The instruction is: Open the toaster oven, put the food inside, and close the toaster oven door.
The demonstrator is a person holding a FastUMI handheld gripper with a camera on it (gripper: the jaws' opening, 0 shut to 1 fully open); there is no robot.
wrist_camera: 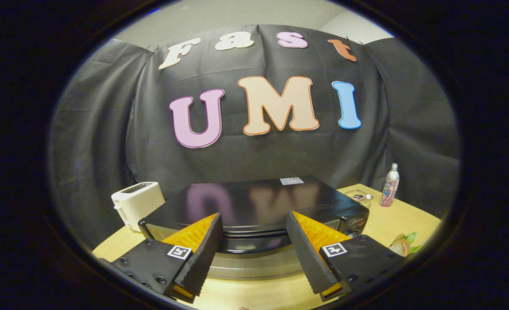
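The gripper (254, 224) hangs with fingers spread wide and holding nothing, either side of the black toaster oven's (254, 202) front handle, with the food (401, 245) on the wooden table (392, 219) beside it, a white toaster (137, 203) and a bottle (390, 185) beyond.

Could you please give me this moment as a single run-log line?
gripper: open, fingers either side of door handle | toaster oven: door shut | food: on table beside oven | stage: approaching handle
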